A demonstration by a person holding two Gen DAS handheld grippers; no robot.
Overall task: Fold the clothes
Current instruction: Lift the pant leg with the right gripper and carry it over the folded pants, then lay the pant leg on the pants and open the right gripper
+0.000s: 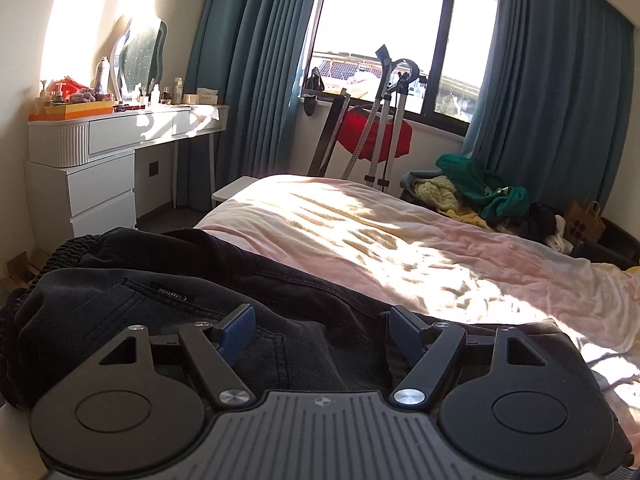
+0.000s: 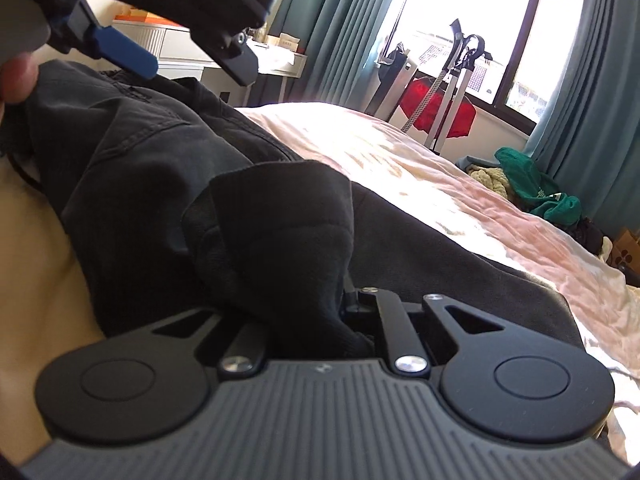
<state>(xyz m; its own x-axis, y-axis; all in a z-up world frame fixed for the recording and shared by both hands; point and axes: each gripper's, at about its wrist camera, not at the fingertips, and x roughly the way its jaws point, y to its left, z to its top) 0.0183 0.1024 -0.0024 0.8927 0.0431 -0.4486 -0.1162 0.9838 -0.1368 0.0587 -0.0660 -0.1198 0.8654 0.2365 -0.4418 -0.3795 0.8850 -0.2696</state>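
A pair of black trousers (image 1: 168, 296) lies on the near end of the pink bed cover (image 1: 360, 236), elastic waistband at the left. My left gripper (image 1: 322, 326) is open just above the trousers, its blue pads wide apart, nothing between them. In the right wrist view the trousers (image 2: 132, 168) fill the left half. My right gripper (image 2: 320, 280) is shut on a bunched fold of the black cloth (image 2: 280, 232), which hides its fingertips. The left gripper (image 2: 124, 54) shows at the upper left of that view, above the waist end.
A pile of green, yellow and dark clothes (image 1: 484, 196) sits at the bed's far right. A white dressing table (image 1: 120, 140) with bottles stands at the left. A garment steamer stand (image 1: 384, 120) with a red item stands by the window. Teal curtains hang behind.
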